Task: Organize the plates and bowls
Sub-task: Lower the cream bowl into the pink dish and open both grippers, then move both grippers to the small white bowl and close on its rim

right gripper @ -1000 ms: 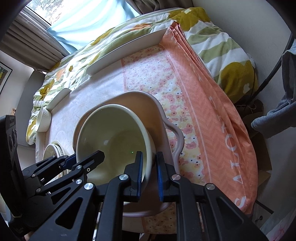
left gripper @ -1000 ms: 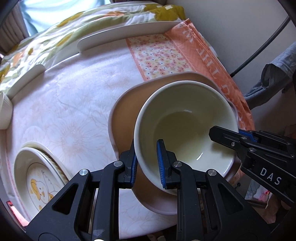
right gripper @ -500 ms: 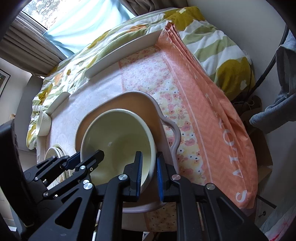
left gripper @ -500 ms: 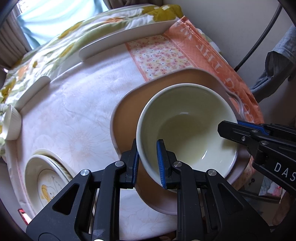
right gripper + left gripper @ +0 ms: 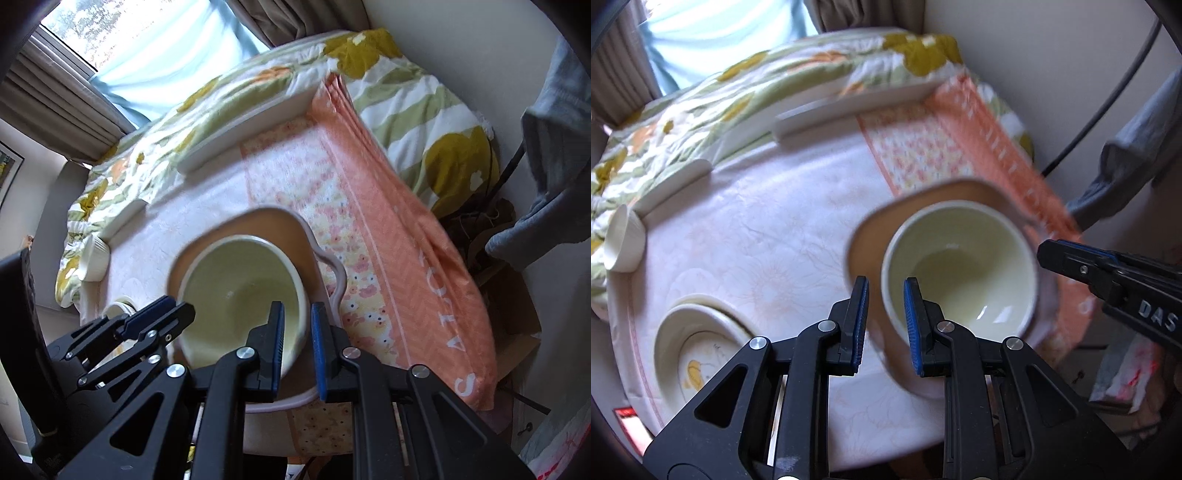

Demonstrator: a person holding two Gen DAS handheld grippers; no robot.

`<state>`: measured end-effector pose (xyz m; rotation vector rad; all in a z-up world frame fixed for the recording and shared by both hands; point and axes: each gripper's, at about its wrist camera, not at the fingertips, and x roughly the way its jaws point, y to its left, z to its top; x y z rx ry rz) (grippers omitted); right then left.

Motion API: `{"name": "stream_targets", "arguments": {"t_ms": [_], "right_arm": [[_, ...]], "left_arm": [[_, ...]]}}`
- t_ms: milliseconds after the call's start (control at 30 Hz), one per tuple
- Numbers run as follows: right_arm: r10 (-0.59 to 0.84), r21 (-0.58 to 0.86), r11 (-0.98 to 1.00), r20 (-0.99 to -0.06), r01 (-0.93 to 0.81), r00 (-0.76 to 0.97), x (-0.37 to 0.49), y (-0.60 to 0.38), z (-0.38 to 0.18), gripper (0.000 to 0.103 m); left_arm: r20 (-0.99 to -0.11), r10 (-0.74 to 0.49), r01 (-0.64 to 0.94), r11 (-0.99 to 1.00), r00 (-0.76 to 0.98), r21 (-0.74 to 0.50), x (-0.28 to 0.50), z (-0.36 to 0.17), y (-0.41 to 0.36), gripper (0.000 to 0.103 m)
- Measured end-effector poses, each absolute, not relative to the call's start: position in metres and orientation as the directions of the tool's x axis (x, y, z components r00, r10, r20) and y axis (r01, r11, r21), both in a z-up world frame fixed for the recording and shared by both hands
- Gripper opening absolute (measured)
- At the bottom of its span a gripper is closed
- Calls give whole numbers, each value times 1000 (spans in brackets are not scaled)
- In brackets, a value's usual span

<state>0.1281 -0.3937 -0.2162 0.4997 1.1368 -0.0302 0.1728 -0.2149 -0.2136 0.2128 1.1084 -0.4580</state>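
Left gripper (image 5: 884, 325): jaws clamped on the bowl's (image 5: 960, 269) left rim, one pad inside, one outside. Right gripper (image 5: 297, 347): clamped on the same bowl's (image 5: 240, 291) right rim, same way. Bowl is cream, held between the two grippers above a tan plate (image 5: 871, 236) with a looped handle, at the table's near right. Pink tablecloth (image 5: 746, 236) under it, orange cloth (image 5: 399, 236) to the right. Duck-print plates (image 5: 698, 347) stacked near left; small white bowl (image 5: 622, 240) far left.
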Motion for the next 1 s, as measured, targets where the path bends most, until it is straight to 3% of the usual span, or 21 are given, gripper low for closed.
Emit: {"name": "stream_targets", "arguments": {"t_ms": [100, 133, 200, 233, 267, 300, 367, 433, 467, 700, 833, 1000], "right_arm": [[255, 387, 896, -850, 219, 460, 130, -388, -192, 13], [263, 391, 900, -841, 195, 472, 131, -384, -183, 13], [282, 398, 907, -819, 140, 499, 134, -375, -162, 13], [289, 398, 910, -808, 115, 513, 135, -371, -153, 13], [298, 395, 915, -794, 79, 530, 137, -364, -140, 14], [304, 390, 919, -786, 51, 539, 139, -358, -131, 17], [322, 379, 925, -766, -14, 557, 144, -343, -113, 38], [343, 362, 928, -740, -87, 578, 151, -324, -96, 96], [354, 354, 928, -728, -120, 587, 154, -315, -89, 102], [484, 249, 869, -607, -427, 630, 182, -225, -52, 102], [513, 190, 821, -659, -539, 550, 214, -166, -46, 102], [492, 194, 809, -739, -554, 460, 271, -101, -73, 102]], "left_arm": [[-861, -290, 407, 907, 417, -108, 169, -180, -188, 19], [-850, -299, 392, 912, 434, -121, 168, -170, -179, 28], [-821, -308, 346, 927, 481, -144, 165, -146, -155, 70], [-805, -301, 317, 937, 512, -148, 162, -135, -142, 97], [-778, -293, 284, 946, 555, -153, 158, -122, -128, 102], [-751, -289, 259, 952, 594, -161, 153, -110, -115, 102], [-736, -273, 222, 960, 620, -169, 148, -95, -94, 103], [-729, -239, 166, 971, 641, -172, 146, -84, -72, 103], [-723, -226, 137, 974, 653, -181, 144, -79, -58, 103], [-728, -91, -73, 979, 680, -191, 142, -74, 34, 103], [-736, -68, -165, 956, 674, -240, 154, -85, 92, 103], [-735, -139, -239, 892, 663, -384, 183, -114, 157, 102]]}}
